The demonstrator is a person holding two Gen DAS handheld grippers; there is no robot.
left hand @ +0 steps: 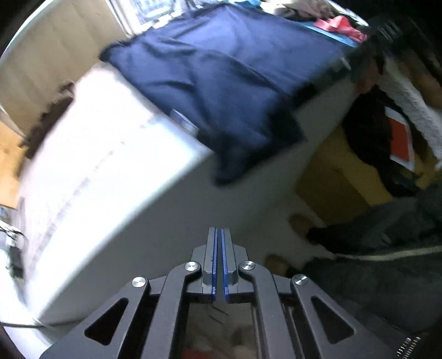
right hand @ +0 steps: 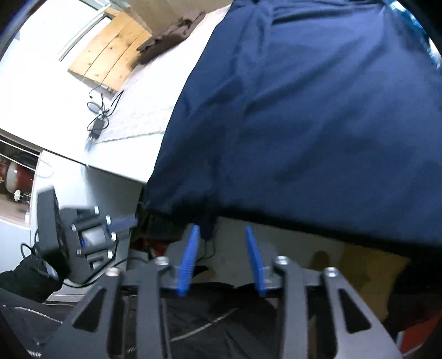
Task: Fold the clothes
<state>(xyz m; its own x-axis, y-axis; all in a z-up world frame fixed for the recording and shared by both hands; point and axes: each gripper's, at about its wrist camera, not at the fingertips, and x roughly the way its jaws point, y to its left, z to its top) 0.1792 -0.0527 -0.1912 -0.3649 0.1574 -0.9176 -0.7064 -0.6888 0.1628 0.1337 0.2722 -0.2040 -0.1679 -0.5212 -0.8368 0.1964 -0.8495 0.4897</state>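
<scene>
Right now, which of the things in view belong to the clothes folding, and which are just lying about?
Belongs to the job:
navy garment spread on the white table, one edge hanging over the front
left gripper, shut, empty
right gripper, open, empty, just below the hanging edge

Just lying about:
brown cloth at the table's far edge
black charger and cables
red fabric beyond the garment

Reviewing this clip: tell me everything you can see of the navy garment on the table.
The navy garment is a dark blue piece of smooth, thin-looking cloth, spread mostly flat on the white table with soft wrinkles. Its near edge droops over the table's front edge, one corner hanging lower. A small pale label shows near its left side. Both views are blurred, so its type and seams cannot be told. Neither gripper touches it: the left gripper is shut and empty below it, the right gripper open just under the hanging hem.
</scene>
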